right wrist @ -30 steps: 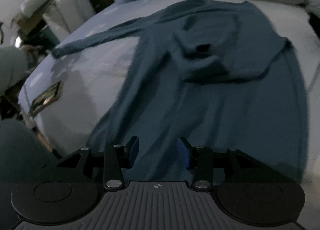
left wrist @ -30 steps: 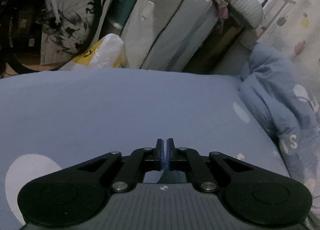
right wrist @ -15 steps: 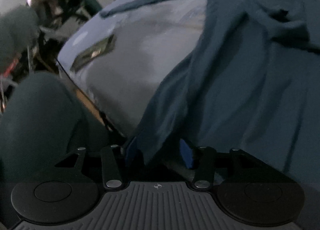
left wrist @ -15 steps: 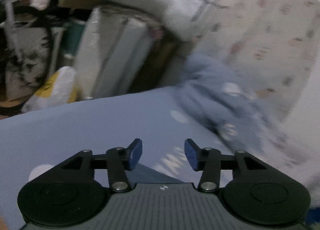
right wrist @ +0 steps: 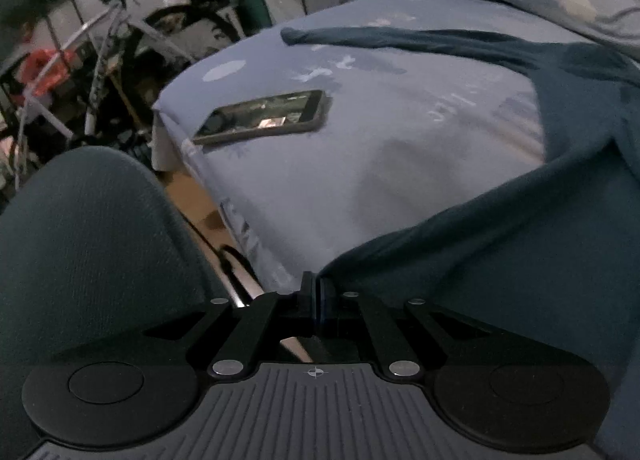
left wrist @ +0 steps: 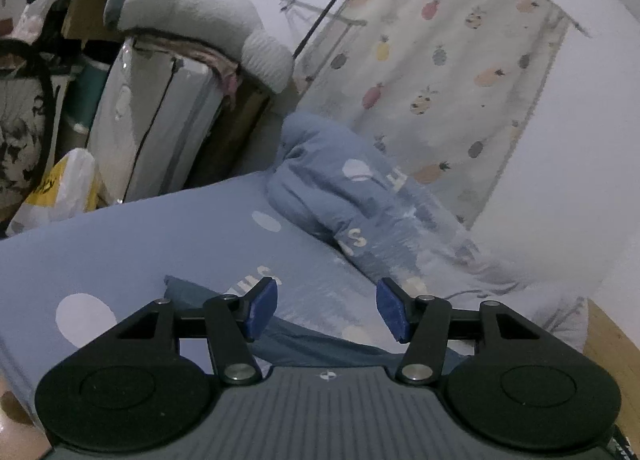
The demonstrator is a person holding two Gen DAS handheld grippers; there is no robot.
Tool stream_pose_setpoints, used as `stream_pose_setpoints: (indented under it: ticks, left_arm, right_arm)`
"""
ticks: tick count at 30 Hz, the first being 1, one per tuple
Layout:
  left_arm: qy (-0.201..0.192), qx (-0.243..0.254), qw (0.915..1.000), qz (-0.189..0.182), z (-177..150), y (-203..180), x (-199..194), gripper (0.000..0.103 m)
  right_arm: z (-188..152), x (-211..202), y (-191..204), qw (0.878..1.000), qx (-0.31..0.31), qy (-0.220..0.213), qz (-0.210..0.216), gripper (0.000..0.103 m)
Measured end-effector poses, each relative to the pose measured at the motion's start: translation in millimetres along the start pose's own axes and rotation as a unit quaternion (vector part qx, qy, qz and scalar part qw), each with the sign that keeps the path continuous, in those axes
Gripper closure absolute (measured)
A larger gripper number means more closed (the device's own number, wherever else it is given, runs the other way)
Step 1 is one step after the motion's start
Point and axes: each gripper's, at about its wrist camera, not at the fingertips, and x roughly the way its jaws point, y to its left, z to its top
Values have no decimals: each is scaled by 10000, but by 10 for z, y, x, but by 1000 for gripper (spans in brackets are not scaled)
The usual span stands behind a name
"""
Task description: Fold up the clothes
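Lying spread across the blue bed sheet (right wrist: 360, 164), dark teal long-sleeved top (right wrist: 520, 244), one sleeve stretched toward far edge. Right gripper (right wrist: 318, 296) pinched tight on its hem corner at the near bed edge. Left gripper (left wrist: 326, 306) jaws opening, nothing between them, sleeve end beneath. Phone (right wrist: 264, 116) on sheet, apart from top. Crumpled duvet (left wrist: 360, 196) behind.

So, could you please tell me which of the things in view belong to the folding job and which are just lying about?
Part of the job:
- dark blue top, spread on the bed sheet
- right gripper, shut on the top's hem corner
- left gripper, jaws opening, nothing between them

Just lying about:
- phone
- crumpled duvet
- plush toy
- yellow bag
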Motion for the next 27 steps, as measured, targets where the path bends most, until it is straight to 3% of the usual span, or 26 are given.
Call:
stream_pose_setpoints:
  ticks: [2, 6, 9, 10, 13, 18, 22, 27]
  left_arm:
    - [-5, -7, 10000, -53, 4, -66, -49, 40]
    - [41, -11, 9998, -201, -39, -154, -121, 38]
    - [112, 61, 9994, -326, -87, -261, -154, 28]
    - [139, 103, 9991, -396, -103, -305, -170, 22]
    - [192, 263, 9971, -681, -199, -458, -183, 13]
    - [545, 453, 9918, -1066, -452, -658, 94, 7]
    - [1267, 232, 9845, -1190, -771, -764, 742, 8]
    - [2201, 209, 9694, -1070, -1205, -943, 1687, 11]
  right_arm:
    - [58, 107, 50, 10000, -17, 23, 16, 97]
    - [72, 67, 99, 9975, 274, -60, 641, 92]
    - [-19, -122, 64, 9958, 317, -270, 820, 57]
    - [-60, -202, 44, 9953, 313, -356, 849, 53]
    - [-210, -560, -203, 9941, 675, -599, 606, 51]
    - [-474, -1108, -774, 9848, 1438, -908, -363, 49]
    - [-594, -1276, -862, 9806, 1573, -975, -641, 49]
    - [-582, -1028, -505, 9910, 993, -778, -452, 50]
